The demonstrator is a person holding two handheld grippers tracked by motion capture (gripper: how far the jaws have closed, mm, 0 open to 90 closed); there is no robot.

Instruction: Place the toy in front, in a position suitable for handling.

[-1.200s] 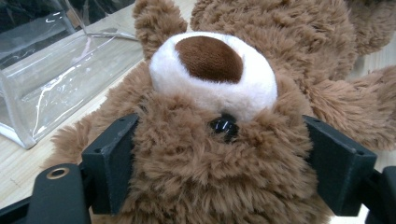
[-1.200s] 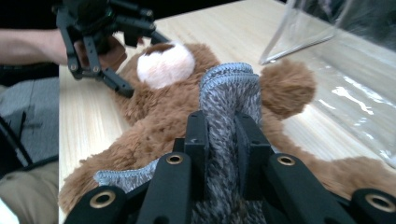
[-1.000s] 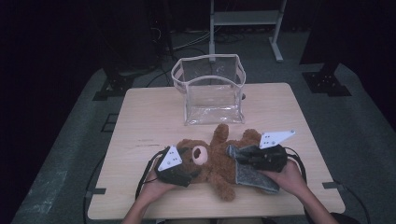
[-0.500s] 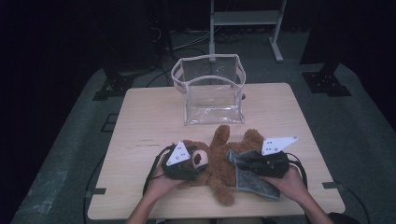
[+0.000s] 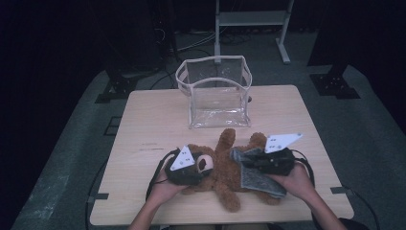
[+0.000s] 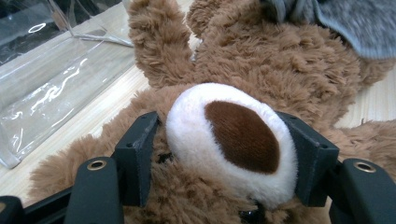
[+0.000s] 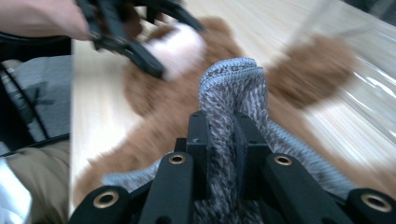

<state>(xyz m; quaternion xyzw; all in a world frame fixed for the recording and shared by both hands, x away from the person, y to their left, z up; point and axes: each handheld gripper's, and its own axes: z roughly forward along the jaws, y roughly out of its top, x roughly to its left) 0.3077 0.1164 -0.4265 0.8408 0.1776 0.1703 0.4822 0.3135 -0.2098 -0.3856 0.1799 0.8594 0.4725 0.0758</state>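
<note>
A brown teddy bear (image 5: 225, 168) lies on its back on the wooden table (image 5: 143, 124), head towards the left. My left gripper (image 5: 203, 165) has just been closing on the bear's white muzzle (image 6: 229, 135). Its two black pads (image 6: 140, 144) now press on either side of the muzzle. My right gripper (image 5: 249, 160) is shut on a bunched fold of grey knitted cloth (image 7: 233, 79). That cloth (image 5: 256, 179) drapes over the bear's lower body. In the right gripper view the bear (image 7: 154, 116) is blurred and the other gripper shows at the top left.
A clear plastic bag with white trim (image 5: 218, 91) stands open-topped at the table's far middle, just beyond the bear's raised paw. Its wall (image 6: 42, 79) shows to the left in the left gripper view. Dark floor, cables and stand legs surround the table.
The left jaws have closed from wide apart onto the bear's muzzle. The right hand with the grey cloth has hardly shifted.
</note>
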